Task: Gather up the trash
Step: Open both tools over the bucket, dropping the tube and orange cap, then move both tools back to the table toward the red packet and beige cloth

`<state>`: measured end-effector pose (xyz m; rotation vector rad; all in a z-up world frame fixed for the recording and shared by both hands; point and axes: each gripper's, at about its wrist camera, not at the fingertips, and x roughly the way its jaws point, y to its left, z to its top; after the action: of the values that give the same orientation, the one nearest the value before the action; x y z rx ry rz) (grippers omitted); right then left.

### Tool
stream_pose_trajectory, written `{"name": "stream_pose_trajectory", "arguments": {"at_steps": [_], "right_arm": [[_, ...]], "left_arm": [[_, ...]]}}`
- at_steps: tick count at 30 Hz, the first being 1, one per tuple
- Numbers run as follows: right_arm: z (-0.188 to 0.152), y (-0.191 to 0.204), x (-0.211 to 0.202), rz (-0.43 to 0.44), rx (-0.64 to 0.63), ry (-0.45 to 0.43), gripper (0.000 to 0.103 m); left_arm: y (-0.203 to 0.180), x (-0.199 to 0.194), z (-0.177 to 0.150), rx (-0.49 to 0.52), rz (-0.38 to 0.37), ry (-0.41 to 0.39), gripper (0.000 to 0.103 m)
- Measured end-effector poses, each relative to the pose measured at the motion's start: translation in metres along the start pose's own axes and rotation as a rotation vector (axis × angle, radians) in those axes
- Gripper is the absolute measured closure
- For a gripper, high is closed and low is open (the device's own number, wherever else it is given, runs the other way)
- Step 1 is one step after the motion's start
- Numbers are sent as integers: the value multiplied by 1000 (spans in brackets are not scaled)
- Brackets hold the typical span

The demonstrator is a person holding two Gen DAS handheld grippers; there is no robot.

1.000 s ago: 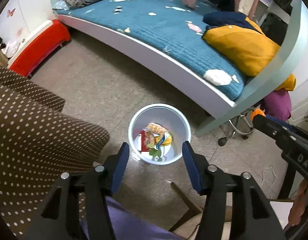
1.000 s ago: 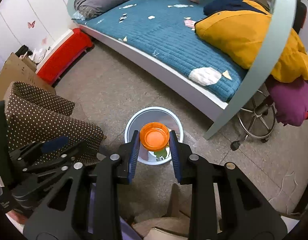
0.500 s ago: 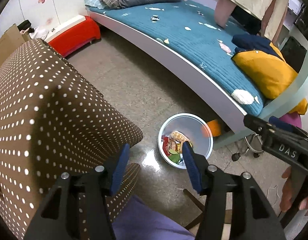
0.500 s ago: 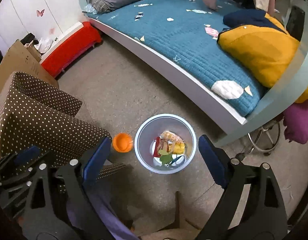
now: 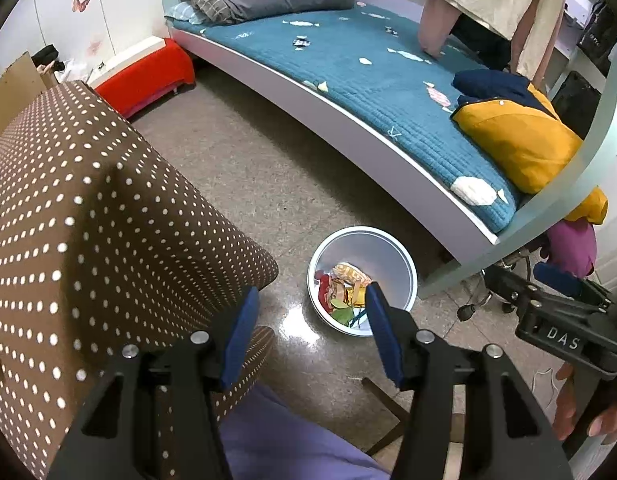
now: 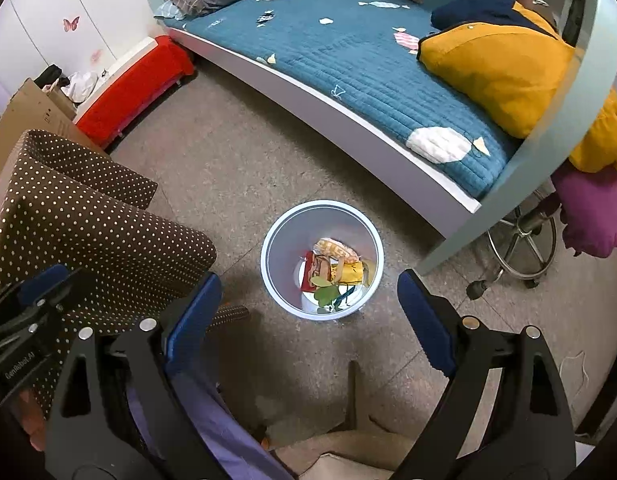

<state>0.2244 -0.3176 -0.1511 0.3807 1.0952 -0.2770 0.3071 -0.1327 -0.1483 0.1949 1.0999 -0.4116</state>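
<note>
A white round bin [image 5: 404,272] [image 6: 276,236] stands on the floor by the bed and holds several snack wrappers [image 5: 344,288] [image 6: 332,268]. My left gripper [image 5: 308,322] is open and empty, above the floor just left of the bin. My right gripper [image 6: 308,304] is wide open and empty, held above the bin's near rim. It also shows at the right edge of the left wrist view [image 5: 556,304]. The orange cup is not in view now; a small orange glint shows under the dotted cloth [image 6: 226,303].
A table with a brown polka-dot cloth [image 5: 88,220] [image 6: 80,216] is at the left. A bed with a teal cover [image 5: 368,80] [image 6: 348,40] is behind, with a yellow jacket [image 6: 504,68]. A stool base [image 6: 520,248] stands right. A red bench [image 6: 136,80] is far left.
My right gripper opened and let go of the orange cup, which fell left of the bin and is now out of sight. Both grippers drew back and up.
</note>
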Motion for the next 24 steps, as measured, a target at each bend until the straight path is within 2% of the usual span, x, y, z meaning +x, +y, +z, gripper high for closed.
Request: {"name": "stream_pose_trajectory", "arguments": {"at_steps": [12,24], "right_arm": [[-13,20,-32,43,-36,-62,15],[-23,58,-78,116,-120,-169,15]], "left_arm": [[6,-41,-13,-4,12,-80,48],[24,-107,-35,-30,45,-213,48]]}}
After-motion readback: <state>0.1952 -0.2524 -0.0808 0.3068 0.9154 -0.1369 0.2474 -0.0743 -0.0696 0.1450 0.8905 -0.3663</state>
